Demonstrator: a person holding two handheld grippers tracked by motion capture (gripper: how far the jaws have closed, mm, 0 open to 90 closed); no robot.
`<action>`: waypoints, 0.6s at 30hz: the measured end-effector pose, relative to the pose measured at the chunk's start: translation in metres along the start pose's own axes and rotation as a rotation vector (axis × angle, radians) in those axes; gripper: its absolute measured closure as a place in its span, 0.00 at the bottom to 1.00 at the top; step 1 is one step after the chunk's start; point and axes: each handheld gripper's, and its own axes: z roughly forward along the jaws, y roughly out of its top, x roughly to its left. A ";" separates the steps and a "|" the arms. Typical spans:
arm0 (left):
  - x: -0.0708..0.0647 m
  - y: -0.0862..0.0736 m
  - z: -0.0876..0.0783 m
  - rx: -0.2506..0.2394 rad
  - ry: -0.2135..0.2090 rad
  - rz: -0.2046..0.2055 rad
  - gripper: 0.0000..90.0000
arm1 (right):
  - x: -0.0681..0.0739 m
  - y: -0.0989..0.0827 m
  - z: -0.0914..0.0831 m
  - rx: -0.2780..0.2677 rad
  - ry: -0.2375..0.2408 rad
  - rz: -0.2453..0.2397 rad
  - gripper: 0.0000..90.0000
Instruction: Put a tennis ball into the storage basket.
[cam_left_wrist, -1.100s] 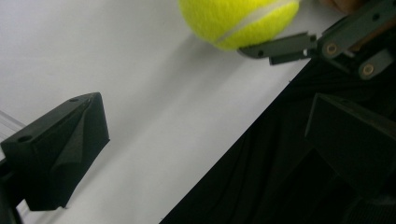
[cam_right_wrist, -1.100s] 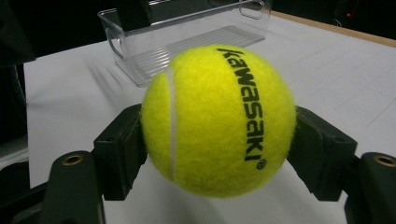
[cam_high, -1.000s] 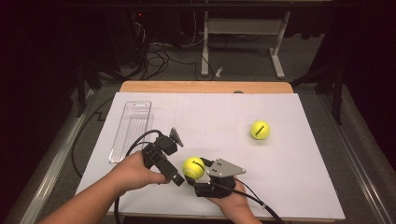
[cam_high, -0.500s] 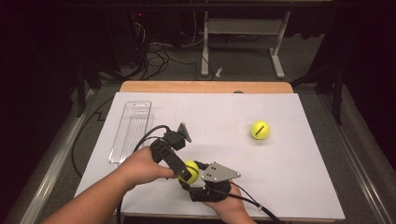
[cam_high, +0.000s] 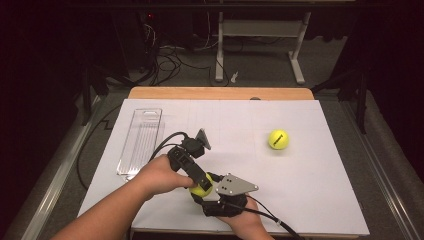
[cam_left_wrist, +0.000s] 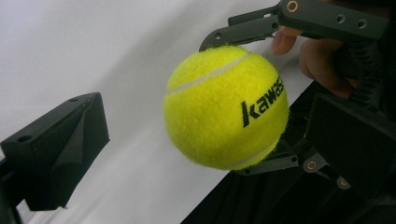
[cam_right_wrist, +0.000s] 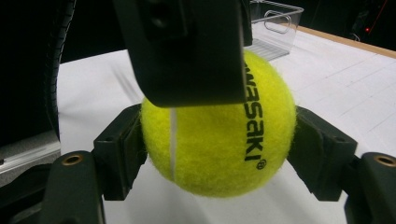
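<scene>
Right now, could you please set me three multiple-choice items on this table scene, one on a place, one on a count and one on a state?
1. Where does the clear plastic tray lie?
A. at the left of the white table
B. at its right edge
C. under the free ball

2. How many tennis balls are in sight?
A. one
B. two
C. three

3. How does the right tool stand?
A. open beside the ball
B. shut on the held tennis ball
C. resting in the tray

Answers:
1 A: the high view shows the tray at the table's left side.
2 B: one ball is held near the front edge, and the free tennis ball lies at the right.
3 B: the right tool view shows both pads pressed on the ball's sides.
</scene>
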 end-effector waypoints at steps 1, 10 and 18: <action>-0.001 0.000 0.001 -0.004 -0.005 -0.007 0.01 | 0.000 0.000 0.000 0.002 0.000 0.002 0.31; 0.000 0.001 0.011 0.010 -0.005 -0.014 0.01 | -0.002 0.001 -0.002 -0.015 -0.005 0.007 0.31; 0.002 -0.002 0.019 0.026 -0.007 -0.020 0.04 | -0.003 0.001 -0.003 -0.018 -0.018 0.003 0.31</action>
